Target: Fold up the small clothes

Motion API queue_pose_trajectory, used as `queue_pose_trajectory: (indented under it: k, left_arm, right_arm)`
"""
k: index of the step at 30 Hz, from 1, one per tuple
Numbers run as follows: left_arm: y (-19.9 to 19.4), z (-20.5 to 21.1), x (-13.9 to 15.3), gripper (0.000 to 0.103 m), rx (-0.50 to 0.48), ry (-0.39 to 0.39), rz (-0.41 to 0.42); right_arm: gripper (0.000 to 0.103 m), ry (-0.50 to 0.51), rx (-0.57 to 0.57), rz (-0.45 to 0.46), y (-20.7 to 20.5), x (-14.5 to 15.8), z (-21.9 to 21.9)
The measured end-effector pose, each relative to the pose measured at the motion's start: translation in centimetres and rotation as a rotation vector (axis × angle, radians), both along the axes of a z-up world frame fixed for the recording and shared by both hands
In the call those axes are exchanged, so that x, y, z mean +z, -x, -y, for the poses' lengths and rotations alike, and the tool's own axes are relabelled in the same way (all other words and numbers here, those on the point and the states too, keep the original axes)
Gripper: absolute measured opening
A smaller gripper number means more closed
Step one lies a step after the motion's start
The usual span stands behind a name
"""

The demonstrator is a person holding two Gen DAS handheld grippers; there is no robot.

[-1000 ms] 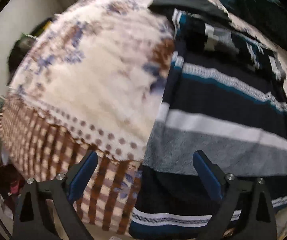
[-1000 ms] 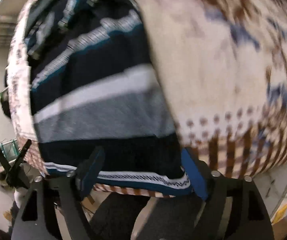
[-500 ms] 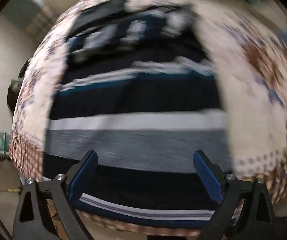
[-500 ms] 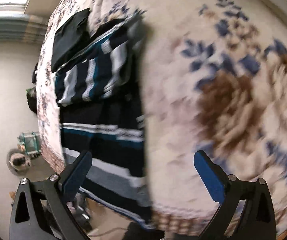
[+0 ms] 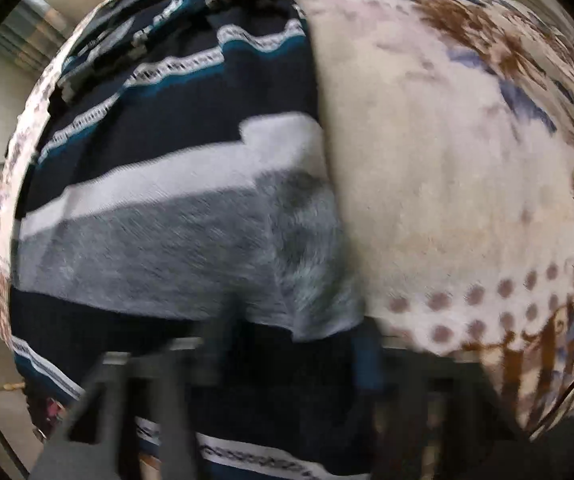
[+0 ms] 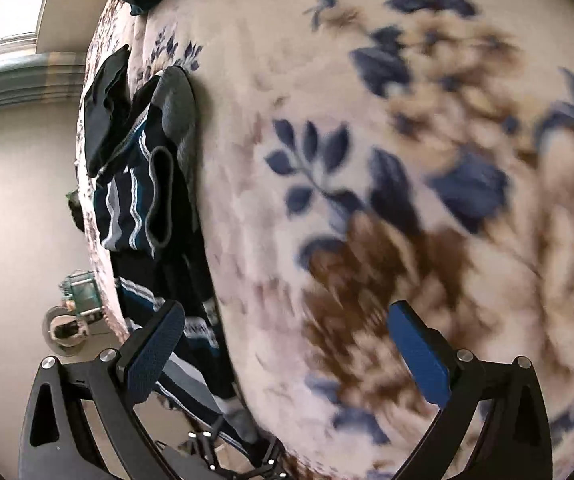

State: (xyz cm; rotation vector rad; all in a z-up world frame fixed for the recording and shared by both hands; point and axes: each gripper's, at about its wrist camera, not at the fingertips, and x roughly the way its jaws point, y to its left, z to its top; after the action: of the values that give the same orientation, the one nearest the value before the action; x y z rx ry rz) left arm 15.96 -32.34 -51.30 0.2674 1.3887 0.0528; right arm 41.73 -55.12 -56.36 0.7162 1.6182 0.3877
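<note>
Your floral blanket (image 6: 367, 80) fills both views. On its left side lies the striped sweater (image 5: 175, 216), banded navy, teal, white and grey, spread flat. Your right gripper (image 6: 287, 356) hovers open over bare blanket. Your left gripper (image 5: 287, 360) is too blurred to judge.

striped sweater (image 5: 175, 200): navy knit with white, grey and teal bands, patterned trim | state: spread flat, sleeves folded in over the far part, hem hanging a little over the near bed edge | place: along the left edge of the bed, on its floral blanket | black garment (image 6: 103, 112): flat, touching the sweater's far end
</note>
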Motion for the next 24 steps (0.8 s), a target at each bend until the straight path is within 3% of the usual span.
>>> queue_pose_trajectory:
  k: [2,8,13,16,17,18,19,24]
  left_arm:
    - [-0.4,-0.7,0.6,0.009,-0.004,-0.002,0.017]
    - [-1.4,-3.5,2.2,0.008,0.034,-0.004,0.051]
    - [-1.1,-3.4,3.1,0.008,0.062,0.013,0.074]
    - [-0.9,-3.2,3.7,0.008,0.071,0.021,0.089]
    - [-0.9,-3.3,4.0,0.008,0.076,0.025,0.092]
    - [-0.6,-2.8,4.2,0.008,0.083,0.032,0.094]
    - [-0.6,-3.0,4.3,0.008,0.084,0.032,0.094]
    - [-0.5,-3.7,5.7,0.008,0.113,0.039,0.109]
  right_arm:
    - [0.103,-0.065,-0.004,0.006,-1.8,-1.0,-1.9]
    - [0.103,-0.231,-0.015,0.012,-8.5,-4.3,-8.9]
    - [0.103,-0.163,0.04,0.01,-11.3,-5.6,-13.8]
    - [0.098,-0.226,0.063,0.05,-11.4,-4.5,-15.5]
    - [0.081,-0.226,0.074,0.059,-11.4,-4.3,-16.0]
    - [0.043,-0.217,0.084,0.069,-11.4,-4.3,-16.5]
    - [0.023,-0.155,0.093,0.078,-11.5,-4.4,-17.0]
    - [0.019,-0.141,0.01,0.069,-10.9,-4.4,-17.0]
